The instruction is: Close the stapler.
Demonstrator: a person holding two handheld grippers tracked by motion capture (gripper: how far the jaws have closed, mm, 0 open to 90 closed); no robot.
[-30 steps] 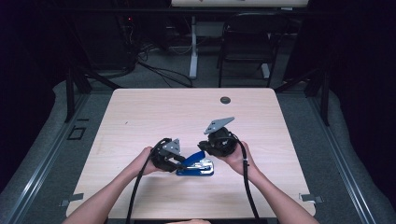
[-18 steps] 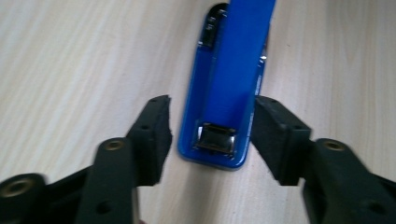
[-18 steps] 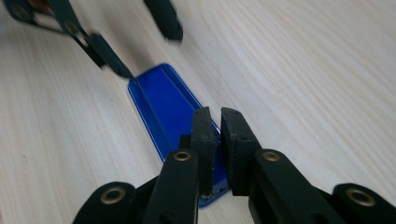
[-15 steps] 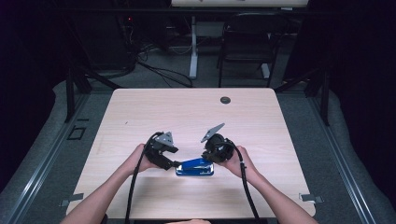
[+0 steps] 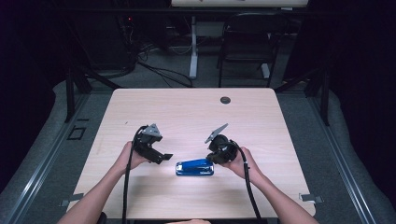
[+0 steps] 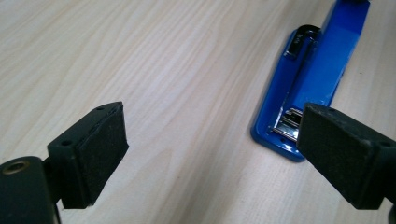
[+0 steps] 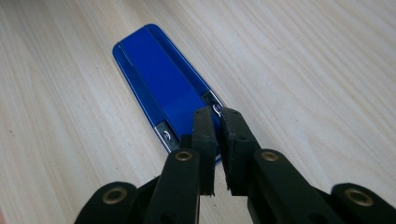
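The wooden table (image 5: 187, 112) is bearing a blue stapler (image 5: 194, 167) lying flat near its front edge, between both grippers. The left gripper (image 5: 164, 157) is angling low toward the stapler's left end, its jaws having just been opening, now spread with nothing between them. The right gripper (image 7: 217, 116) is tilting down at the right end, jaws pressed nearly together.

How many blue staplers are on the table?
1. The blue stapler lies near the table's front edge, between the two grippers; none seems hidden.

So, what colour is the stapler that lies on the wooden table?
Blue, with silver metal parts; the flat blue stapler shows best in the right gripper view.
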